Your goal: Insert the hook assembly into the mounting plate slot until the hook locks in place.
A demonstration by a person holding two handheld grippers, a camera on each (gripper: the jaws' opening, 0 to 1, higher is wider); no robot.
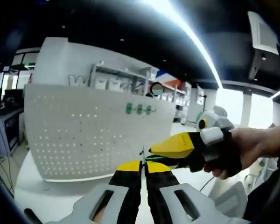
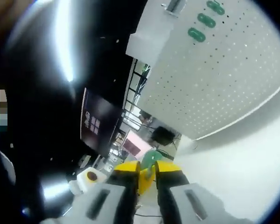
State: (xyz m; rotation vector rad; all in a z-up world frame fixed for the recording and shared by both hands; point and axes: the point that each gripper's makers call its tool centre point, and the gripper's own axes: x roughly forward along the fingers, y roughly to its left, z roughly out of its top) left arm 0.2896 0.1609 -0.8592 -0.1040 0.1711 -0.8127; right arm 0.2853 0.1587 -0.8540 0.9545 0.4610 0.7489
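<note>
In the left gripper view we see the left gripper (image 1: 143, 164) with its yellow-tipped jaws pressed together on a thin upright metal stem (image 1: 143, 156). That stem looks to us like part of the hook assembly. Its long axis runs up out of the jaws, toward the pegboard.

The right gripper (image 1: 155, 151) comes in from the right of that view, held in a person's hand (image 1: 252, 144). Its yellow jaw tips point left and meet the top of the stem just above the left jaws.

The mounting plate (image 1: 84, 135) is a white perforated pegboard standing upright on the white table (image 1: 42, 198), beyond both grippers. Three green hook fittings (image 1: 139, 109) sit in a row near its upper edge.

In the right gripper view the right gripper's (image 2: 147, 173) jaws stand nearly shut around a green piece (image 2: 149, 159). We cannot tell which way that piece points. The same pegboard (image 2: 214, 79) lies tilted across the upper right, with the green fittings (image 2: 205, 19) showing near its edge.
</note>
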